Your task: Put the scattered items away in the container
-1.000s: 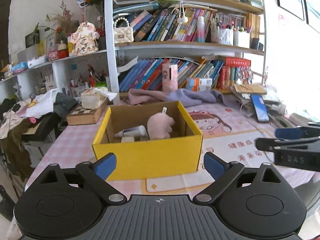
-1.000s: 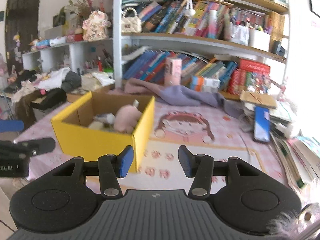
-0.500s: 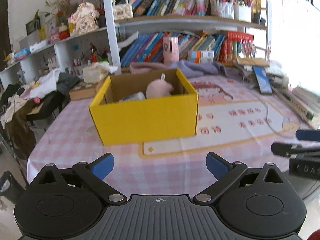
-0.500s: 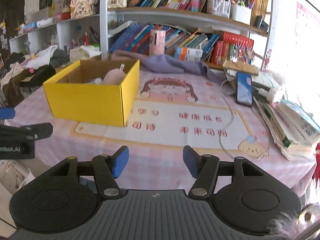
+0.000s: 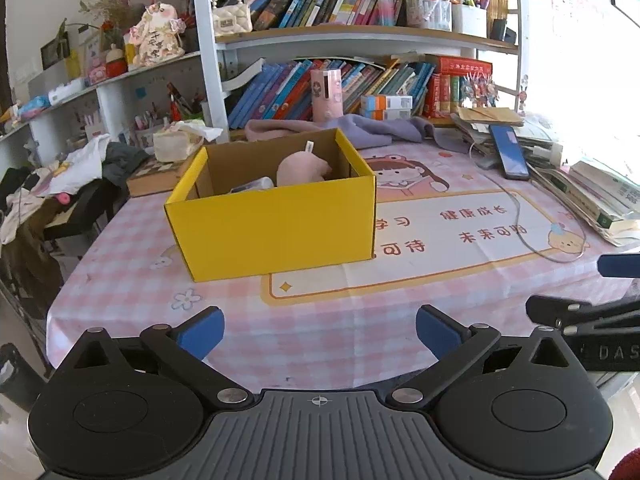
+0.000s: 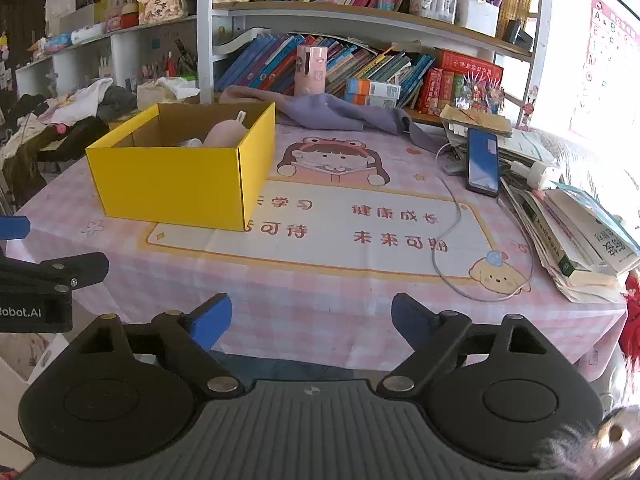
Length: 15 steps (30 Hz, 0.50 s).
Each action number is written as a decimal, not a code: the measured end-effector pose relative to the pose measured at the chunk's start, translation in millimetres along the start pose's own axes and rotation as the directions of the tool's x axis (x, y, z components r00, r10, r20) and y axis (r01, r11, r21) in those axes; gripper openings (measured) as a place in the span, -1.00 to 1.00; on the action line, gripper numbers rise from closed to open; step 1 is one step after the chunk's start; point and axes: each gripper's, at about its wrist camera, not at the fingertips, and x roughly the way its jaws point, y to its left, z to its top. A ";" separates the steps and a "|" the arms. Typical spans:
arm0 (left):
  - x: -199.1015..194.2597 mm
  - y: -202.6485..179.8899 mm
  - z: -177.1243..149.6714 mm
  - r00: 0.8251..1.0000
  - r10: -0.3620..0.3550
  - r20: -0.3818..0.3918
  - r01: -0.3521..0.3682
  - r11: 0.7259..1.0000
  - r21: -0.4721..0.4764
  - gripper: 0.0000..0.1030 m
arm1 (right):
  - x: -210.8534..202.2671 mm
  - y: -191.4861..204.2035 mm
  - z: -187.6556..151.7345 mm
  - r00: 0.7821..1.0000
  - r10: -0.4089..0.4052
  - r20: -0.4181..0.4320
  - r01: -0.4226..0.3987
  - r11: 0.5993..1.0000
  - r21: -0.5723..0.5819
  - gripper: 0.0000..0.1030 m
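Observation:
A yellow cardboard box [image 5: 280,228] stands on the pink checked tablecloth [image 5: 352,320]; it also shows in the right wrist view [image 6: 172,184]. Inside it lie a pink plush toy [image 5: 302,168] and a white tube [image 5: 252,186]; the toy shows in the right wrist view too [image 6: 226,134]. My left gripper [image 5: 318,330] is open and empty, held back at the table's near edge. My right gripper [image 6: 312,318] is open and empty, also back at the near edge, right of the box.
A phone [image 6: 483,160] with a white cable [image 6: 452,232] lies at the right, by stacked books [image 6: 580,232]. A purple cloth [image 6: 340,114] lies behind the box below a bookshelf [image 5: 360,36]. Clothes pile [image 5: 60,176] sits at the left.
Both grippers have pulled back from the box to the table's near edge. The right gripper's jaws have opened wider. The box and its contents have not moved.

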 end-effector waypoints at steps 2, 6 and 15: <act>0.5 -0.5 -0.7 1.000 -0.003 -0.006 0.003 1.000 -0.002 1.00 | -0.6 0.4 -1.9 1.000 0.002 -0.005 -0.002 1.000 -0.002 0.93; -0.4 0.3 -1.9 1.000 -0.014 -0.011 0.014 1.000 -0.006 1.00 | -1.8 0.6 -3.8 1.000 0.004 -0.011 -0.004 1.000 -0.004 0.95; 1.3 0.1 -4.6 0.999 -0.026 -0.042 0.025 1.000 -0.016 1.00 | 1.3 -0.1 -5.3 0.999 0.012 -0.035 -0.012 1.000 0.000 0.97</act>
